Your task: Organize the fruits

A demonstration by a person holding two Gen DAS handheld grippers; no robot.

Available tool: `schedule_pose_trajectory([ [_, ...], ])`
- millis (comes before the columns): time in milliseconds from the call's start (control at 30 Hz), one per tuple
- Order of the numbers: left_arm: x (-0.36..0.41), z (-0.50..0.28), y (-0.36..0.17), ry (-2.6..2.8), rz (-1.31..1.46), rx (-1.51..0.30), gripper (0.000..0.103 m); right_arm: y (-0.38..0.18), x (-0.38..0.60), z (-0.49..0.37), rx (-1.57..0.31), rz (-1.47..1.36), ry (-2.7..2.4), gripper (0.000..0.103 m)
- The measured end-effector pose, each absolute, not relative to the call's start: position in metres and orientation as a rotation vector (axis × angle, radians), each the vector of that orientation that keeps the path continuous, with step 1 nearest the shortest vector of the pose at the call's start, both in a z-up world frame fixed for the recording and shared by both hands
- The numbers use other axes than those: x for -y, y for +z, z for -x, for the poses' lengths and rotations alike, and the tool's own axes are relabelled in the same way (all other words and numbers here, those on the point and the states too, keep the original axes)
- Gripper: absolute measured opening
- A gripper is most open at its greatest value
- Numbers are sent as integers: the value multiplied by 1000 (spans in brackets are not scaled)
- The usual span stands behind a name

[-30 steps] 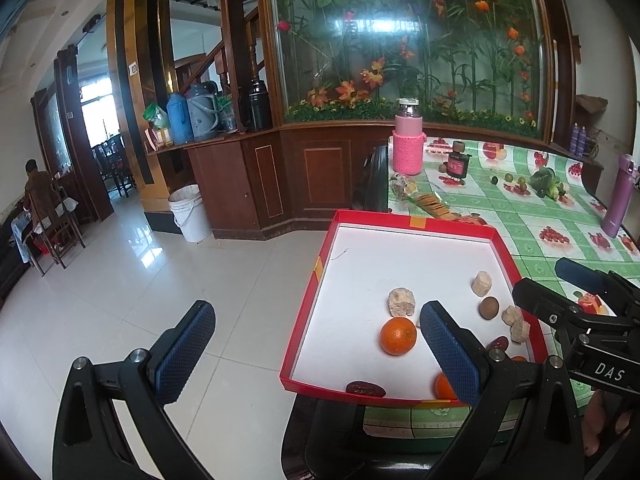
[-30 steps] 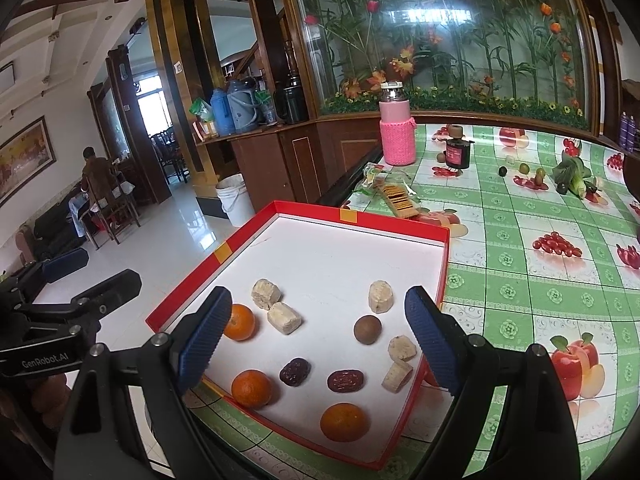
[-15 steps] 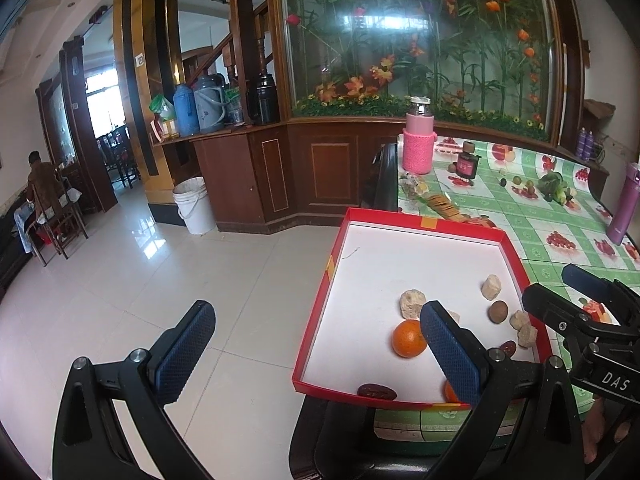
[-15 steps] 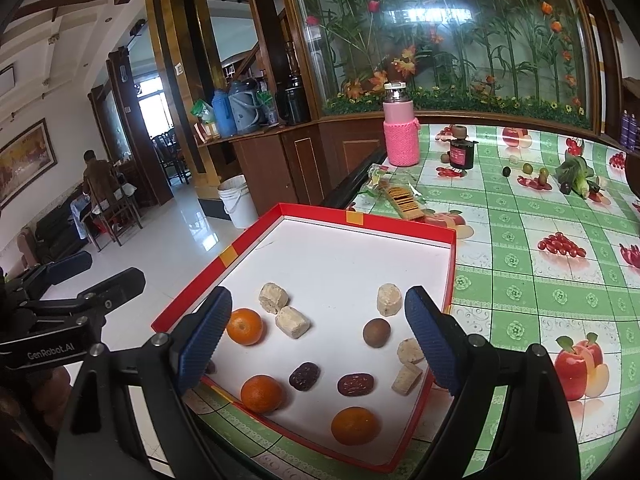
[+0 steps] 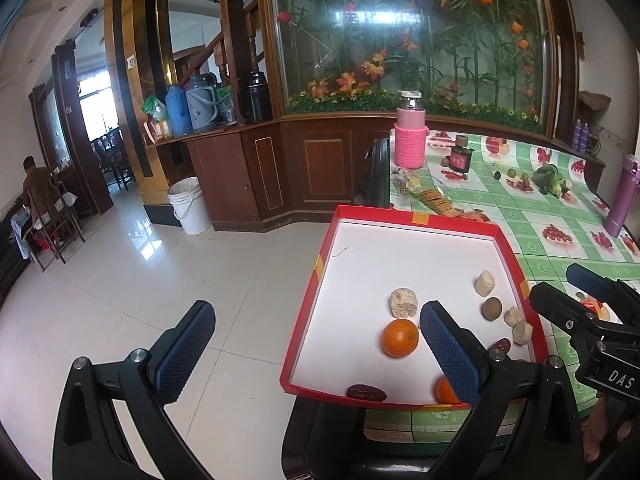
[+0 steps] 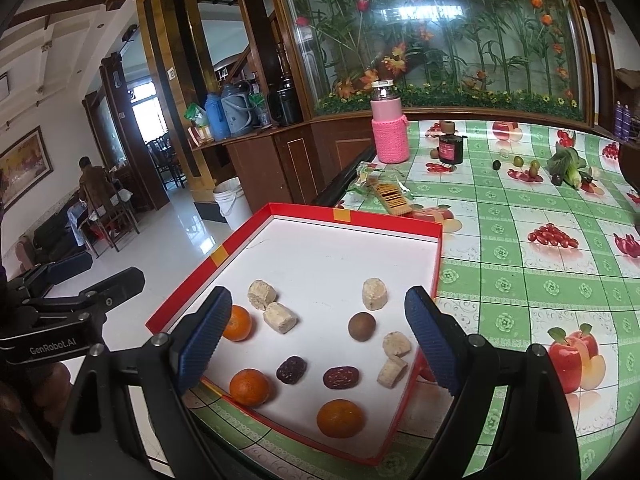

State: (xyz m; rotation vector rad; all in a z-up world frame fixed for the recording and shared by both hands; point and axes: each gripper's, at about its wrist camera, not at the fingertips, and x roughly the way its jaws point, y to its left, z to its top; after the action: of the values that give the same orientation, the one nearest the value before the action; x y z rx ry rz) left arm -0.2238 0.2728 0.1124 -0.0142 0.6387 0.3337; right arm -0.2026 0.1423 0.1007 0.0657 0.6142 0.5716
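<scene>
A shallow red box (image 6: pixel 437 252) with a white floor sits at the table's corner, overhanging the edge. In it lie three oranges (image 6: pixel 341 418), two dark red dates (image 6: pixel 340 377), a brown round fruit (image 6: pixel 362 326) and several pale beige chunks (image 6: pixel 280 317). My right gripper (image 6: pixel 320 338) hangs open above the box's near part, nothing between its fingers. My left gripper (image 5: pixel 312 354) is open too, left of the box, its right finger (image 5: pixel 450 354) over the box's near corner beside an orange (image 5: pixel 400 337). The other gripper shows at each view's edge.
The green fruit-print tablecloth (image 6: pixel 520 240) carries a pink knitted bottle (image 6: pixel 389 128), a small dark jar (image 6: pixel 451 147), a cracker packet (image 6: pixel 392 198), small fruits and greens (image 6: pixel 566 166) and a purple flask (image 5: pixel 622 196). Tiled floor (image 5: pixel 140 280) lies left; a white bucket (image 5: pixel 188 206) and a seated person (image 5: pixel 38 188) stand beyond.
Both grippers have drawn back and risen a little, so the box appears farther away and more of the floor and table shows. Both stay open; the fruits have not moved.
</scene>
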Motion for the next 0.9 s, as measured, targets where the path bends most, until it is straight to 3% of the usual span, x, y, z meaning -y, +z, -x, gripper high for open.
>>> schedule_pose_trajectory([
  [900, -256, 231, 127, 233, -11, -606, 102, 113, -126, 211, -578, -77, 553, 89],
])
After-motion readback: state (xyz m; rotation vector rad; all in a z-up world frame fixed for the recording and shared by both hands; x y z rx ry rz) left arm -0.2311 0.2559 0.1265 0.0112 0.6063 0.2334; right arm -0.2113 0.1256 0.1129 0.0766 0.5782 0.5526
